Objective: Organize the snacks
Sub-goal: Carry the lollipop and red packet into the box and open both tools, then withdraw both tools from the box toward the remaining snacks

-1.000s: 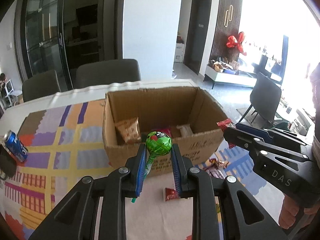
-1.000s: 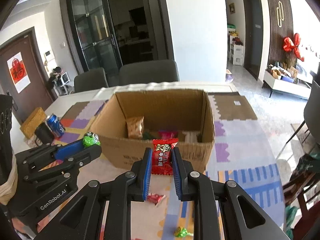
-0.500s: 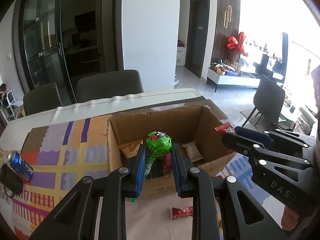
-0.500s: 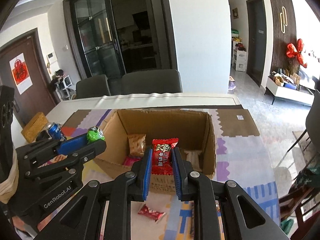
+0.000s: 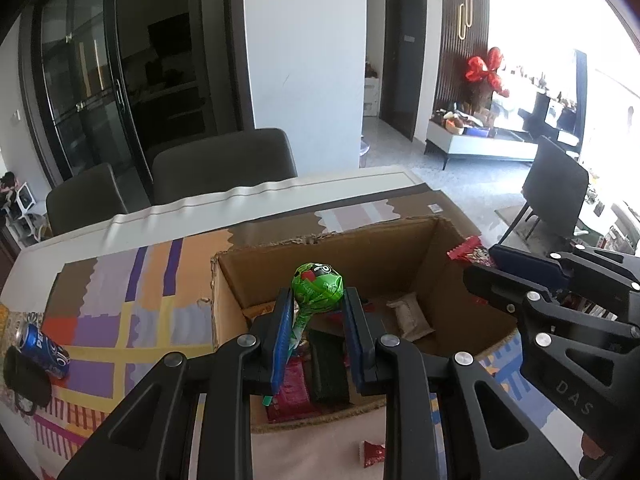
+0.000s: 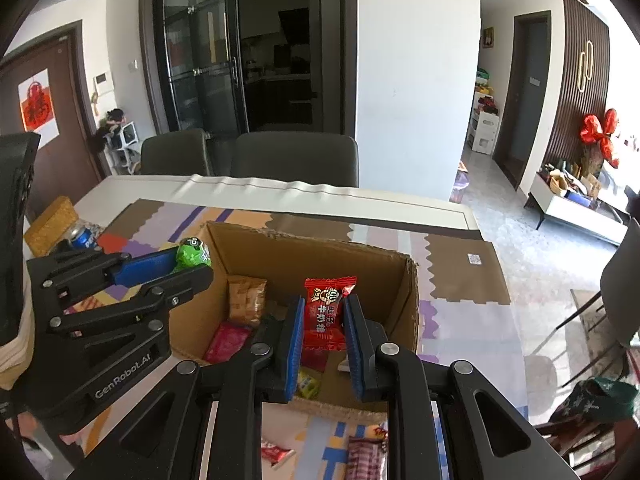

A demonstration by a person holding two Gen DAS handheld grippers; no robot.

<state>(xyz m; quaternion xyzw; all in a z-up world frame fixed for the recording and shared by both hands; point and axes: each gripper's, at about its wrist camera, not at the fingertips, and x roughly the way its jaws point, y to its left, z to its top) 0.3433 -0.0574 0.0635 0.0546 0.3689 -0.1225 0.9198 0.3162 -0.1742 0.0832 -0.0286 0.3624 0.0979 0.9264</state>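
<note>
An open cardboard box (image 5: pixel 376 252) (image 6: pixel 408 304) stands on the patterned tablecloth and holds several snack packets. My left gripper (image 5: pixel 318 308) is shut on a green-wrapped lollipop (image 5: pixel 317 287) and holds it over the box's near left part; the lollipop also shows in the right wrist view (image 6: pixel 193 253). My right gripper (image 6: pixel 322 320) is shut on a red candy packet (image 6: pixel 325 312) and holds it above the box's near right part; the packet's end shows in the left wrist view (image 5: pixel 466 249).
A blue soda can (image 5: pixel 42 345) and a dark mug (image 5: pixel 24 376) lie at the table's left. Loose red candies (image 5: pixel 372 453) (image 6: pixel 276 454) lie on the cloth in front of the box. Grey chairs (image 5: pixel 224 162) stand behind the table.
Both grippers have risen and moved forward, from in front of the box to above its opening, each still holding its snack.
</note>
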